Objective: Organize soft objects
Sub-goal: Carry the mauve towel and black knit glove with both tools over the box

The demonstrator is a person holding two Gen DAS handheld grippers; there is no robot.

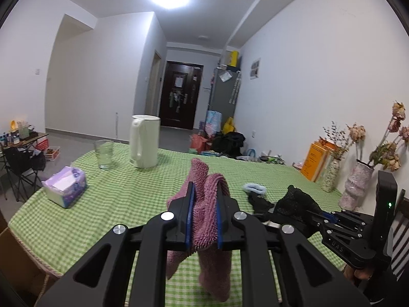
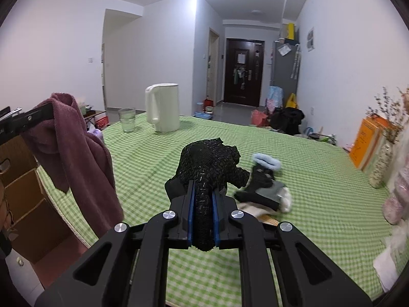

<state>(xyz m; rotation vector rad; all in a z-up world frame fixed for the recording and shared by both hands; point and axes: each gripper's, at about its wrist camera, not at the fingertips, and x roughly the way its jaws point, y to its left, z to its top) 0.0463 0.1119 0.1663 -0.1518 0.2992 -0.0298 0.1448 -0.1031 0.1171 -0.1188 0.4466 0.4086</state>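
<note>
My left gripper (image 1: pixel 204 189) is shut on a pink fluffy towel (image 1: pixel 208 220), which hangs from its fingers above the green checked table (image 1: pixel 122 199). From the right wrist view the same towel (image 2: pixel 76 153) droops at the left, over the table's edge. My right gripper (image 2: pixel 203 189) is shut on a black knitted cloth (image 2: pixel 208 168), lifted above the table; the left wrist view shows that cloth (image 1: pixel 296 199) at the right. A dark glove with a light blue fluffy cuff (image 2: pixel 263 176) lies on the table just right of the black cloth.
A white kettle (image 1: pixel 143 144) and a glass (image 1: pixel 103 153) stand at the table's far left, a tissue pack (image 1: pixel 65 186) nearer. Vases with dried flowers (image 1: pixel 358 184) and an orange box (image 1: pixel 315 161) line the right wall. A cardboard box (image 2: pixel 28 192) sits left of the table.
</note>
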